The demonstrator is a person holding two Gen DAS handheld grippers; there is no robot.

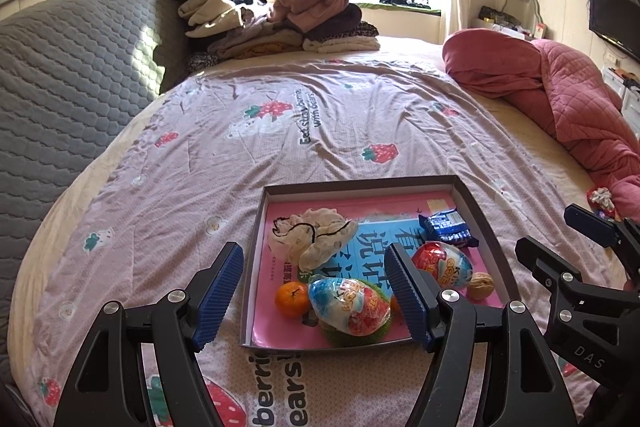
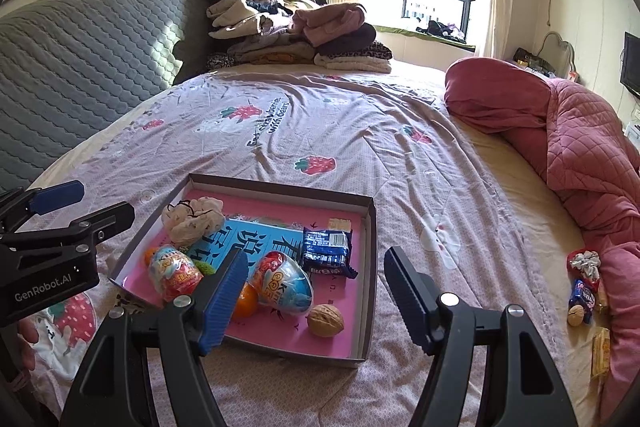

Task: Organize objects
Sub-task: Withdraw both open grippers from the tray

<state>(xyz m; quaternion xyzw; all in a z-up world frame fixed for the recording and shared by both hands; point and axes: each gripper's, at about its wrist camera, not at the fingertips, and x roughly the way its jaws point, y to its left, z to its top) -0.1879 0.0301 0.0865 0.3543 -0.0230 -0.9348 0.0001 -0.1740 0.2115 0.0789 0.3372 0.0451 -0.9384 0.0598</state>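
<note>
Both claws — left claw (image 1: 316, 291) and right claw (image 2: 316, 291) — spread wide, empty, above the box (image 2: 370, 227) on the bed. Inside it: 2 slick, light eggs (image 2: 286, 283) — pinch mid-body.

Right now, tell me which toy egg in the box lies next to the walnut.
The red-topped egg, beside the walnut; the blue-topped egg lies farther left.
</note>
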